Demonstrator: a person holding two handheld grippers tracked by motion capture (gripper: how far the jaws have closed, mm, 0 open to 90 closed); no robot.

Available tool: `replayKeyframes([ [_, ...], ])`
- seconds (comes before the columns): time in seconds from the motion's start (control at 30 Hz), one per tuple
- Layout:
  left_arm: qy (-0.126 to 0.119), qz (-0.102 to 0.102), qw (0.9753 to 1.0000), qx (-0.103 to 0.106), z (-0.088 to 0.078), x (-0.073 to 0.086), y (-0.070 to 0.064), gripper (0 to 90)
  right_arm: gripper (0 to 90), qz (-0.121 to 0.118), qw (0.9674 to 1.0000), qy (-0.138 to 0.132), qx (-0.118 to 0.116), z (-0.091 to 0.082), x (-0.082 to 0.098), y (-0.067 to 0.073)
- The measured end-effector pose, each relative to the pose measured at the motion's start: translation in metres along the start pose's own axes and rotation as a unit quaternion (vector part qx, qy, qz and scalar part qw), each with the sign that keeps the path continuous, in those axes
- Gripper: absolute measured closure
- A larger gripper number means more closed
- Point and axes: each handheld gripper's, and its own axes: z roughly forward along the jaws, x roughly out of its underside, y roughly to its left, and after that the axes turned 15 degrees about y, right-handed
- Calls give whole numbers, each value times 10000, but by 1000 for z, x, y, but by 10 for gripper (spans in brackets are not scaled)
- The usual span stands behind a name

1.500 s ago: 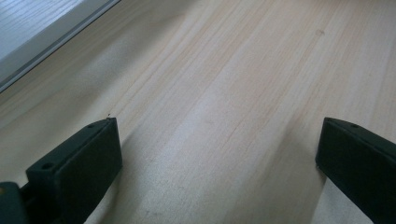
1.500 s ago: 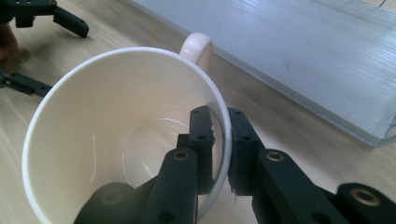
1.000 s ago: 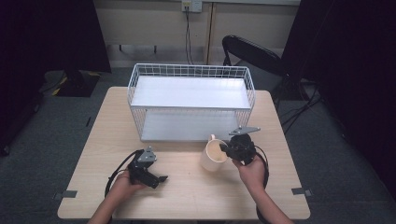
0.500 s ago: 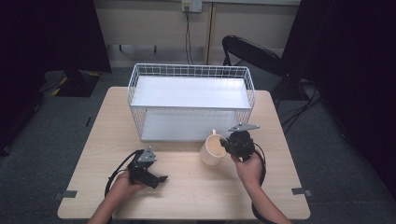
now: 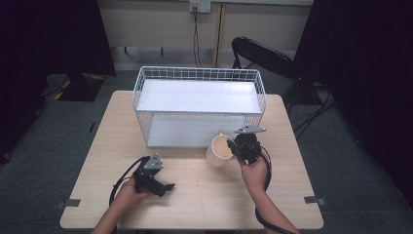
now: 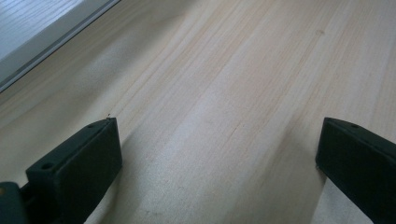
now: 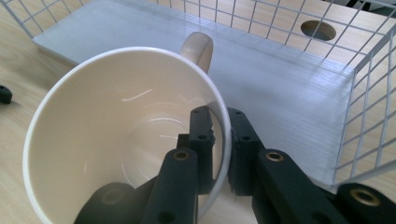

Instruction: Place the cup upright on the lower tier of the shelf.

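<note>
Cream mug (image 7: 126, 135) tilts, rim clamped between the right hand-held gripper (image 7: 219, 140) jaws.

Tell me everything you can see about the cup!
The cup is cream-white and glossy, like ceramic, with one rounded handle on the side facing the white wire rack. It is empty inside. The right gripper is shut on its wall, one jaw inside and one outside. The cup looks tilted, its mouth facing up and toward the gripper. It sits over the wooden table, just in front of the rack's lower shelf.
</note>
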Motion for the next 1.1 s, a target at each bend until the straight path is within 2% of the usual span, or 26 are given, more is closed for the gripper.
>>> replayKeyframes([
  [0.37,1,2,10000,-1,0,0,0,0,831,8,9997,-91,205,6,-10,3],
  [0.6,0,1,10000,-1,0,0,0,0,831,20,9985,-340,420,7,-15,2],
  [0.77,0,0,10000,0,0,0,0,0,831,136,9983,-341,453,13,-17,-3],
  [1.1,-1,1,10000,0,0,0,0,0,831,218,9975,-364,567,26,-19,-2],
])
